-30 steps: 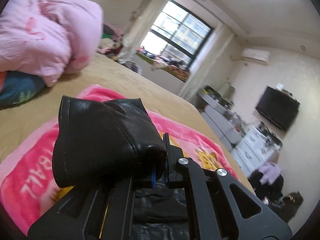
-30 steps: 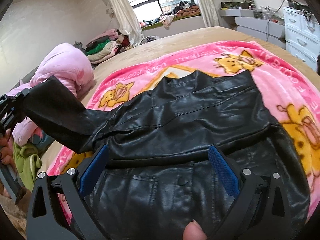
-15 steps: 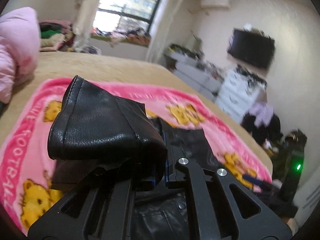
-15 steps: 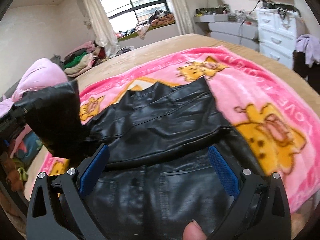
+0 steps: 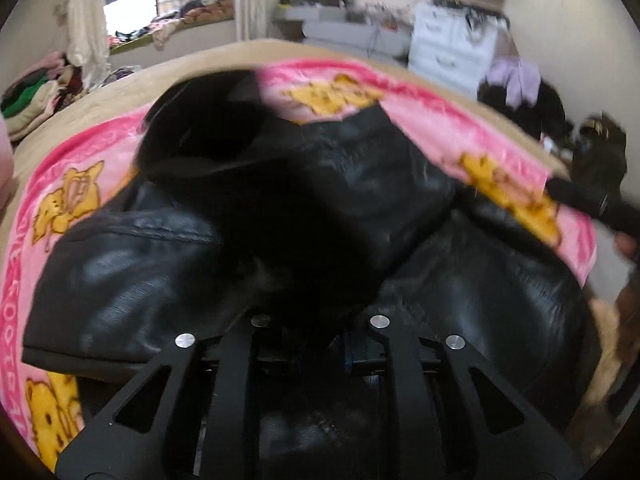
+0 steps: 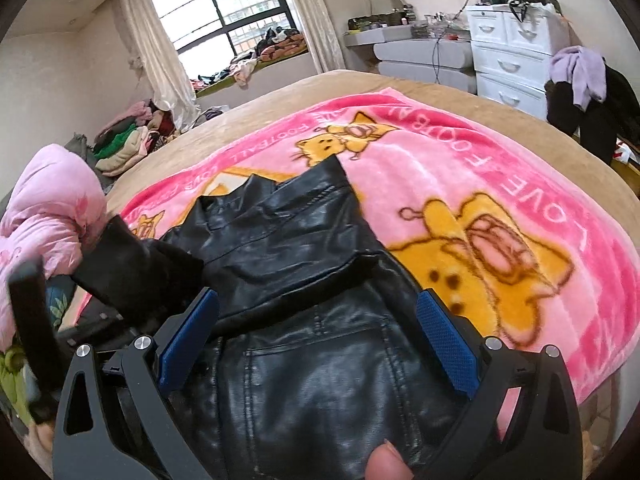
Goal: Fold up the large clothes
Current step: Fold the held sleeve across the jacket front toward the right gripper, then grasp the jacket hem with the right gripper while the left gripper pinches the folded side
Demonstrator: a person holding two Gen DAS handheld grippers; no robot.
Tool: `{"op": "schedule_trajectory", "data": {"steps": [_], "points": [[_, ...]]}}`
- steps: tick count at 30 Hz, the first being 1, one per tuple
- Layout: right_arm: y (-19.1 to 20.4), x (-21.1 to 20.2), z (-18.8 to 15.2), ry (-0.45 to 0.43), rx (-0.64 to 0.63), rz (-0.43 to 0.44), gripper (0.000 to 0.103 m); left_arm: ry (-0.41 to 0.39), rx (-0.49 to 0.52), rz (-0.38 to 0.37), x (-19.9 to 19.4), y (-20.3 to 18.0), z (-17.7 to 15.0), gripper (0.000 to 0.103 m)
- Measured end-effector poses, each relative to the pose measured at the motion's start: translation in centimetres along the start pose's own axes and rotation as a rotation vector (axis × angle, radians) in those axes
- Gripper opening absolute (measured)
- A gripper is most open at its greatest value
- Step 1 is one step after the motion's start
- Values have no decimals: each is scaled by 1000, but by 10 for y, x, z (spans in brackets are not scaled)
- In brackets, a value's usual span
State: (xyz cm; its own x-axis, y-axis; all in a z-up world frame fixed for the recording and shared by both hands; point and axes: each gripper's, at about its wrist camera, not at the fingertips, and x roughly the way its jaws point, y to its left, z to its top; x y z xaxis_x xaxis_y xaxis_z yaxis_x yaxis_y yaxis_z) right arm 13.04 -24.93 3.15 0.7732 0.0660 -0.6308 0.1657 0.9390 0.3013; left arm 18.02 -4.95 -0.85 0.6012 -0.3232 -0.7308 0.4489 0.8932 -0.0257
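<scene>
The left gripper (image 5: pixel 312 340) sits at the bottom centre of its own view with its jaws nearly together. They have just been opening a little, and the sleeve (image 5: pixel 256 184) of the black jacket (image 5: pixel 500 300) still bunches between them, though blur hides whether the pads grip it. The right gripper (image 6: pixel 316 336) is spread wide at the bottom of its view, nothing between its blue pads (image 6: pixel 448 340), hovering over the jacket's lower front.

The jacket lies on the pink blanket (image 6: pixel 500 184) across the bed (image 6: pixel 460 100), collar toward the upper middle of the right view, hem toward the bottom edge. One sleeve has been brought in from the left of the frame and now reaches over the chest, its cuff end a dark mass in the middle of the left view. That reads as the first fold nearly placed. The right side of the jacket looks tucked to a straight edge already, but I cannot tell whether its sleeve is folded under. Still to do, by my judgement: let the sleeve go flat on the chest, square the sides, then fold hem to collar.

In the left view the sleeve rises straight off the fingertips toward the frame's centre, with the jacket body spreading lower left and lower right of it. In the right view the left gripper and sleeve sit at the left edge, just beside the right one's left pad
</scene>
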Motion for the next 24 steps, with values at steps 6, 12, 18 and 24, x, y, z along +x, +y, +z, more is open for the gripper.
{"op": "schedule_trajectory", "data": {"steps": [6, 12, 18, 24], "points": [[-15, 6, 0, 8, 33, -16, 98, 64, 66, 5, 17, -12, -16, 27], [-15, 19, 4, 35, 42, 21, 98, 51, 65, -64, 8, -18, -12, 82], [5, 50, 9, 140, 85, 226, 98, -3, -35, -152, -17, 11, -4, 86], [29, 89, -1, 249, 118, 280, 82, -106, -305, -40, -50, 105, 5, 90]]}}
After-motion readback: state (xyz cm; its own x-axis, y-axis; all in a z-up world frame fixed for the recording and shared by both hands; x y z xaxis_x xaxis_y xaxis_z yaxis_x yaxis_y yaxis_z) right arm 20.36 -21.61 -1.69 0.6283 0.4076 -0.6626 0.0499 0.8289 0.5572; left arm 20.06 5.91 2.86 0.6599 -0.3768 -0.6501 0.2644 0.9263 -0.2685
